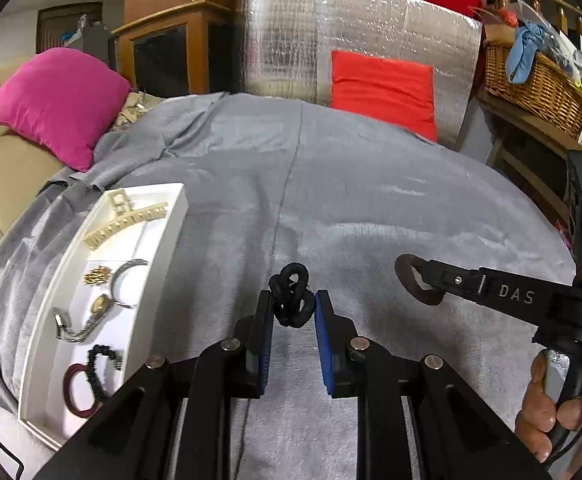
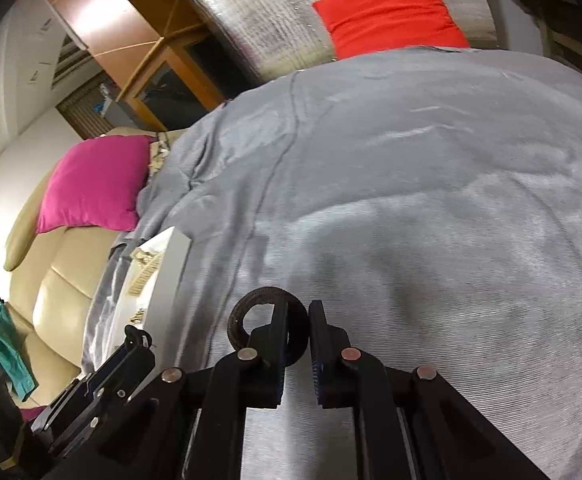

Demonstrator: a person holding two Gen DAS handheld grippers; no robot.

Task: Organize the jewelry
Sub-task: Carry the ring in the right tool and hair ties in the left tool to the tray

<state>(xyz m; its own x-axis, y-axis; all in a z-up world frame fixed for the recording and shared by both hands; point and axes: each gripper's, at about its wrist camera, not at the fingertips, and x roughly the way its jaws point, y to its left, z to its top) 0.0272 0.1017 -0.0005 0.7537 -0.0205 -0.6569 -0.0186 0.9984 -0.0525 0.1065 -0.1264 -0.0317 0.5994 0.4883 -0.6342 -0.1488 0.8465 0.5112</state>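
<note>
My left gripper is shut on a twisted black hair tie and holds it above the grey blanket. My right gripper is shut on a dark brown hair tie; it also shows in the left wrist view, to the right of the left gripper. A white tray lies to the left. It holds a cream hair claw, a gold brooch, a silver bangle, a watch, and a maroon hair tie with a black scrunchie.
A grey blanket covers the surface. A pink cushion lies on a beige sofa at the left. A red cushion leans on silver foil at the back. A wicker basket stands at the right.
</note>
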